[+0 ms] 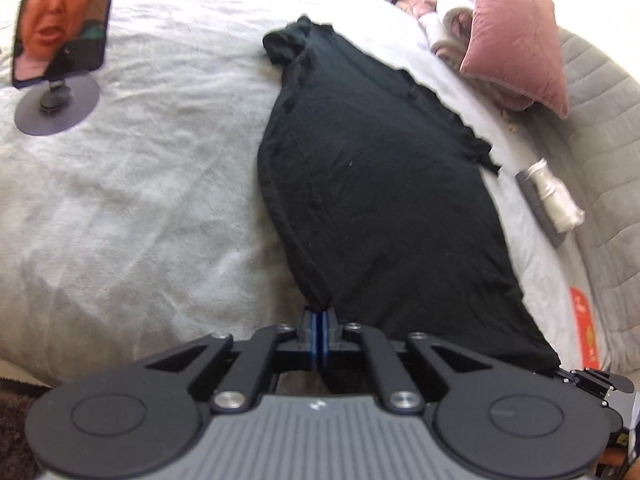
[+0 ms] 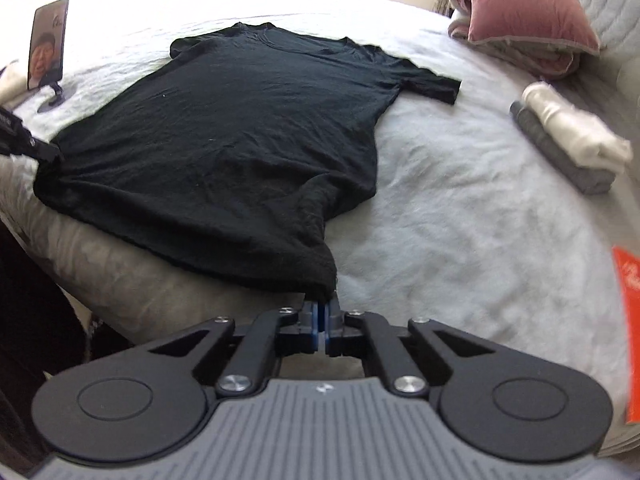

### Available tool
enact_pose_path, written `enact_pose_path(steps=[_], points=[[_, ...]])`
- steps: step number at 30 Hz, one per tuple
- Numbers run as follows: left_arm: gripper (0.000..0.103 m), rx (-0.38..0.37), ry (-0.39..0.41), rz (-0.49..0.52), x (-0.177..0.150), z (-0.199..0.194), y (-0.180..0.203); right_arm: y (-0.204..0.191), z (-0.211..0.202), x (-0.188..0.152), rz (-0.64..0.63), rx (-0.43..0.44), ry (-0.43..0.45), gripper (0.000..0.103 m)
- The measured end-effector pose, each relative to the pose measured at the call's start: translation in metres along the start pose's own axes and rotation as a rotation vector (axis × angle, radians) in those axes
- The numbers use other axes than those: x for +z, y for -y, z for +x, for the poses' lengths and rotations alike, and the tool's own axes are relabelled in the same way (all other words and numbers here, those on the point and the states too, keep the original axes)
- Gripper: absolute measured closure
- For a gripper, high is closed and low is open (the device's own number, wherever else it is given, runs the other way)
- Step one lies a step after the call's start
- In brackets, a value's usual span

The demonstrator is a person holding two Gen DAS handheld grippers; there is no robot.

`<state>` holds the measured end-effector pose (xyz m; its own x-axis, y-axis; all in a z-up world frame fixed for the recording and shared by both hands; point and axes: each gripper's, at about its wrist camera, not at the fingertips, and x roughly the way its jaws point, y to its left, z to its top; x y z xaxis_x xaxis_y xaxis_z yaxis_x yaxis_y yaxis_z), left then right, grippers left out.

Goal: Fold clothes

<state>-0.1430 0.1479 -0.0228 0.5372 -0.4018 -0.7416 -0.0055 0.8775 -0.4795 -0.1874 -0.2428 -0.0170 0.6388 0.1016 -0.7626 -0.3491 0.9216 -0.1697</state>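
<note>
Plain black T-shirt [image 2: 224,132] on a white bedspread [image 2: 460,208]; dusty pink cushion [image 2: 528,4] with grey piping; folded cream cloth [image 2: 572,132] over folded grey cloth [image 2: 556,152]; bright orange packet [image 2: 628,320]; grippers black with blue pads [image 2: 316,318]

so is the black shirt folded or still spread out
Spread out: the shirt lies flat on the bed, one sleeve out, both grippers pinching its hem.

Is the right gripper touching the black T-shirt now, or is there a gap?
Touching. In the right wrist view, the right gripper is closed on the bottom corner of the black T-shirt, and the fabric bunches directly into its fingertips with no gap.
</note>
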Motion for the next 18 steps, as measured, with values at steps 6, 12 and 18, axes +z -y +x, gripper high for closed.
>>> enact_pose_path(steps=[6, 12, 18], points=[[0.101, -0.046, 0.025, 0.006, -0.006, -0.029, -0.006, -0.016, -0.037, -0.001, -0.368, -0.22, 0.024, 0.102], [0.101, 0.015, -0.045, 0.027, -0.014, -0.012, -0.016, -0.045, -0.032, -0.021, -0.594, -0.142, -0.073, 0.102], [0.099, 0.056, -0.124, 0.037, -0.019, 0.004, -0.029, -0.058, 0.0, -0.032, -0.619, -0.044, -0.174, 0.101]])
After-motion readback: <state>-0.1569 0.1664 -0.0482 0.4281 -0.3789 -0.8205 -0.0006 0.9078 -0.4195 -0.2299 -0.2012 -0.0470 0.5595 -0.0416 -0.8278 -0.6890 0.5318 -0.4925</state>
